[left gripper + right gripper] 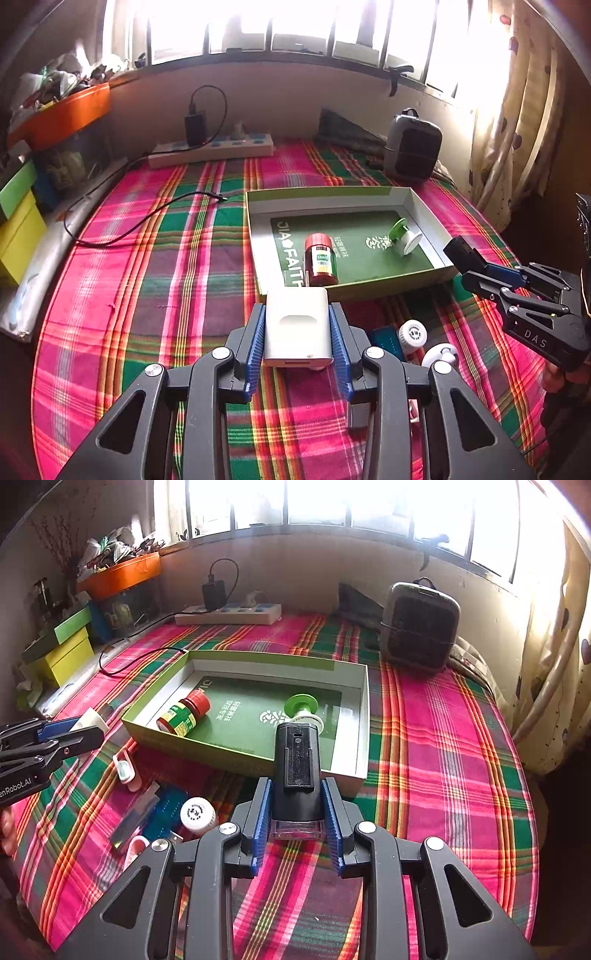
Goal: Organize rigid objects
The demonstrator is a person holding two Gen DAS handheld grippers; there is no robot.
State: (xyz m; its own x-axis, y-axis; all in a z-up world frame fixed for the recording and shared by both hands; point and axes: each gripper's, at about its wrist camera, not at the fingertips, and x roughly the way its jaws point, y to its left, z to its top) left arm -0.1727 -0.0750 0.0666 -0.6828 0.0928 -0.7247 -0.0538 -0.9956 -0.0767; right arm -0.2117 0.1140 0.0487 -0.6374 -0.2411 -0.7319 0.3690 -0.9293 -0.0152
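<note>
The left gripper (297, 334) clamps a white rounded plastic box (296, 325); the right gripper (297, 812) clamps a black rectangular block (297, 760), both near the shallow green cardboard tray (364, 701). Two items lie inside: one red-capped jar (184, 712), one green-and-white spool (303, 709). Several small pieces, including one white-capped bottle (197, 812), remain on the plaid cloth (443, 738)
</note>
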